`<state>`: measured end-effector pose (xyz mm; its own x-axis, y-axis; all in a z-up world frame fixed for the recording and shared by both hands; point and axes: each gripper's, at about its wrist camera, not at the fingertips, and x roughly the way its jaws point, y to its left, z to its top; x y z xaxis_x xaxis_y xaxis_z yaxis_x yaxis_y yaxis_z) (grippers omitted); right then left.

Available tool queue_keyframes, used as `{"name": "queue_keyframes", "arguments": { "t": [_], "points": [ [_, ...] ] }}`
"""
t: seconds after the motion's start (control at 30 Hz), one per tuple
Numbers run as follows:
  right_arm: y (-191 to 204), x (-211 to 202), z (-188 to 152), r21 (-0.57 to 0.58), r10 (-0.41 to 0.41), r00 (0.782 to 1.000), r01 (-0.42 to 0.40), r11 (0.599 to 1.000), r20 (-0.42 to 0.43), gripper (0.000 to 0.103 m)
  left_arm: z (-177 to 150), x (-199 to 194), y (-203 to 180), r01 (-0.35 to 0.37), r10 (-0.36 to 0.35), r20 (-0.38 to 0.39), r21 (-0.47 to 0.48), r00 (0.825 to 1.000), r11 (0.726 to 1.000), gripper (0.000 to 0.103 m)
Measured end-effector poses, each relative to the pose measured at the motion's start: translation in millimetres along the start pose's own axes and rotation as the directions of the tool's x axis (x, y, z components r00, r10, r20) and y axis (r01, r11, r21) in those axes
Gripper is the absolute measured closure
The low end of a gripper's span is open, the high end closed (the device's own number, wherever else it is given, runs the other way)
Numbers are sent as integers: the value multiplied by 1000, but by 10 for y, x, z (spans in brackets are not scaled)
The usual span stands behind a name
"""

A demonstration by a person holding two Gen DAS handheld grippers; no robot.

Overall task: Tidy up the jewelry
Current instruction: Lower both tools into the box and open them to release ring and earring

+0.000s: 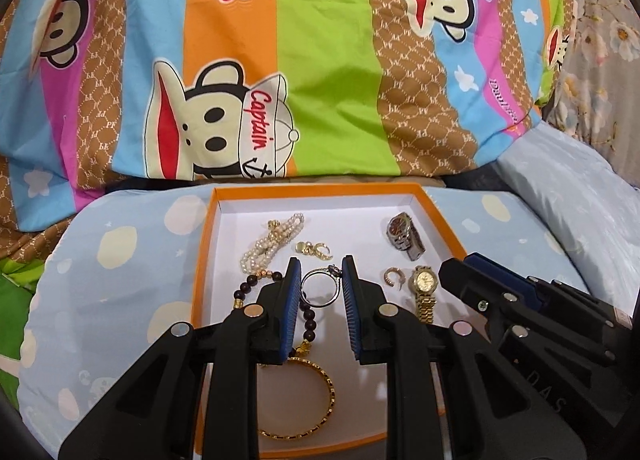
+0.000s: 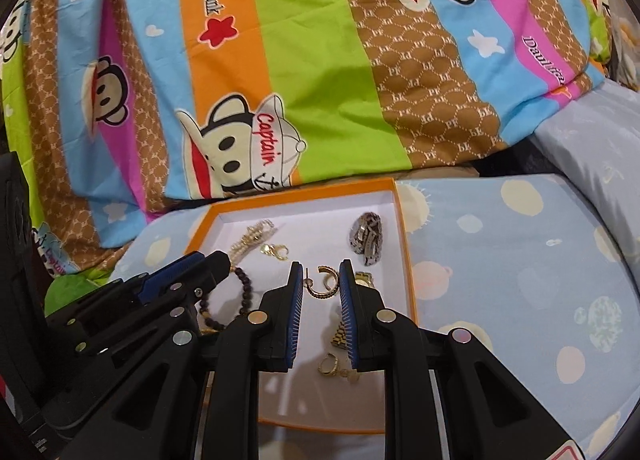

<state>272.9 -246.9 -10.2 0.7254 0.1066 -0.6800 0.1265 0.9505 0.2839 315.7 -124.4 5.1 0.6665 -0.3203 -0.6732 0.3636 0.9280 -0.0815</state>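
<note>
Orange-rimmed box (image 1: 206, 228) on the bed is holding the jewelry as the left gripper (image 1: 320, 288), jaws parted, is straddling a silver ring (image 1: 320, 286); the right gripper (image 2: 320, 292), likewise parted, is bracketing a gold hoop earring (image 2: 322, 282). Closing squarely looks next.

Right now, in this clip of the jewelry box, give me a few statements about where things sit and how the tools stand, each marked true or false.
1. Both watches lie inside the orange box. True: silver watch, gold watch.
2. The left tool is shut on the silver ring. False: its jaws are open, with the ring between them.
3. The right tool frames a gold hoop earring. True.
4. The pearl strand lies on the bedsheet outside the box. False: it lies in the box.
</note>
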Motion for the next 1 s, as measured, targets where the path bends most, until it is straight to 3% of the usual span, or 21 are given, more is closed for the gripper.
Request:
{"name": "queue_keyframes", "arguments": {
  "t": [0.87, 1.0],
  "points": [
    [1, 247, -121, -31, -28, 997, 26, 999, -66, 84, -126, 222, 40, -31, 31, -39, 11, 999, 999, 82],
    [5, 240, -120, -32, -31, 998, 29, 999, -61, 84, -129, 224, 37, -43, 43, -35, 13, 998, 999, 77]
  ]
}}
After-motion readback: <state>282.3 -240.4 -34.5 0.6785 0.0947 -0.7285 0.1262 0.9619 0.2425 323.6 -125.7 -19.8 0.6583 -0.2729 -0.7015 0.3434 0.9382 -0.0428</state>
